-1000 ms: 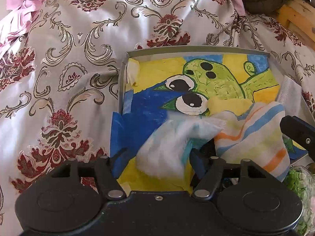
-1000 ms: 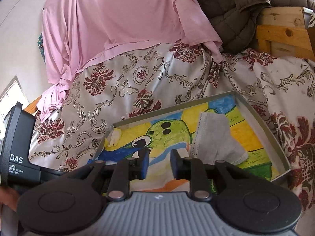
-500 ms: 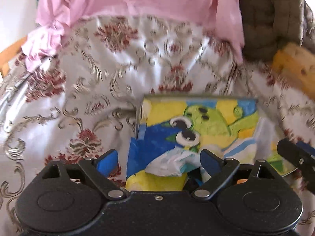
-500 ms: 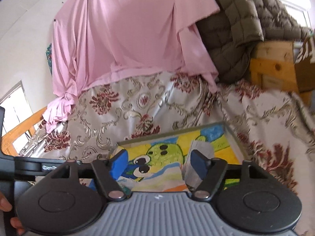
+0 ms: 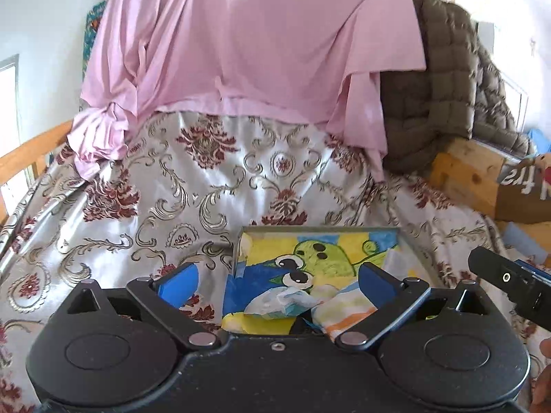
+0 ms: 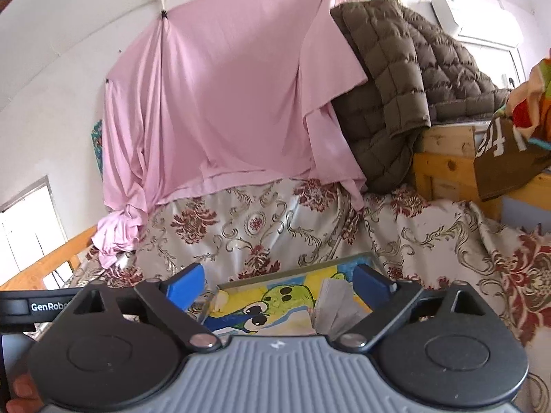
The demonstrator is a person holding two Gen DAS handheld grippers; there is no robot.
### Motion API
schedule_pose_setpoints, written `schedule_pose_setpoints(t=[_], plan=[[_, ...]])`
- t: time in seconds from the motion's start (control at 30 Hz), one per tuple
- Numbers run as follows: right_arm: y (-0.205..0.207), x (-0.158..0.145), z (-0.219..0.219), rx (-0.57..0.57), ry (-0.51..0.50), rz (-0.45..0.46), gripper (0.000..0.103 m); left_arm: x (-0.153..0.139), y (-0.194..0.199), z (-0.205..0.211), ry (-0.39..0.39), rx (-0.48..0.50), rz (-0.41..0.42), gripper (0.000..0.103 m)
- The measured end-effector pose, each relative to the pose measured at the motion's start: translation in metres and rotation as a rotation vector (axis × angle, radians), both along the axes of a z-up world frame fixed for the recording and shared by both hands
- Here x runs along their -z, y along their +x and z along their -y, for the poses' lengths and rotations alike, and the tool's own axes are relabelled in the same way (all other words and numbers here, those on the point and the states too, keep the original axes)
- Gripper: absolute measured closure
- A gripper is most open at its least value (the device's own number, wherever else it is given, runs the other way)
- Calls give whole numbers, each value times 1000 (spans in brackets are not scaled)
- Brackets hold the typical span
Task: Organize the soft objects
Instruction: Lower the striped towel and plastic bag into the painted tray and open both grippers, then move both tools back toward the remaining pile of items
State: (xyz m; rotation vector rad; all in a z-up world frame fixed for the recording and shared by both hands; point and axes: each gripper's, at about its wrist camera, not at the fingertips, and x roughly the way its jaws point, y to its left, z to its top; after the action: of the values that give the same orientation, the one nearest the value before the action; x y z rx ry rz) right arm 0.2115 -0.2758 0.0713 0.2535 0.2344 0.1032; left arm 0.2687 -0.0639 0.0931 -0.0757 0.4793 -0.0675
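Pink sheet (image 6: 227, 103) hangs from a wall hook & drapes onto the floral damask cloth (image 5: 155, 199), silver w/ dark red motifs. Brown quilted jacket (image 6: 396, 79) is slung over a wooden frame (image 6: 444, 168) at right. White AC unit (image 6: 478, 17) sits high on the wall. Brown sign w/ white lettering (image 5: 523, 189) sits beside the frame. Window (image 6: 27, 227) at left.

A bed draped in a shiny silver damask cover with dark-red floral motifs (image 5: 193, 206) carries a shallow grey-rimmed tray with a cartoon-painted bottom (image 5: 320, 230); a bunched pink sheet (image 5: 100, 144) seemingly rests at its far edge.
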Motion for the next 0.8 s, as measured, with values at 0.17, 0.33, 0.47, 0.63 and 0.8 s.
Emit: schedule_pose_setpoints(t=[0.17, 0.33, 0.47, 0.63, 0.8], plan=[[-36, -4, 1, -3, 9, 35, 2, -5, -37, -4, -28, -10, 41, 2], [-64, -4, 0, -10, 16, 50, 0, -2, -70, -6, -27, -15, 79, 1], [-83, -1, -2, -20, 8, 55, 0, 3, -94, -9, -21, -25, 97, 1], [-104, 10, 0, -15, -7, 30, 0, 8, -117, -14, -40, -31, 104, 1], [-120, 26, 5, 3, -1, -38, 0, 23, -135, -15, -22, -6, 93, 1]])
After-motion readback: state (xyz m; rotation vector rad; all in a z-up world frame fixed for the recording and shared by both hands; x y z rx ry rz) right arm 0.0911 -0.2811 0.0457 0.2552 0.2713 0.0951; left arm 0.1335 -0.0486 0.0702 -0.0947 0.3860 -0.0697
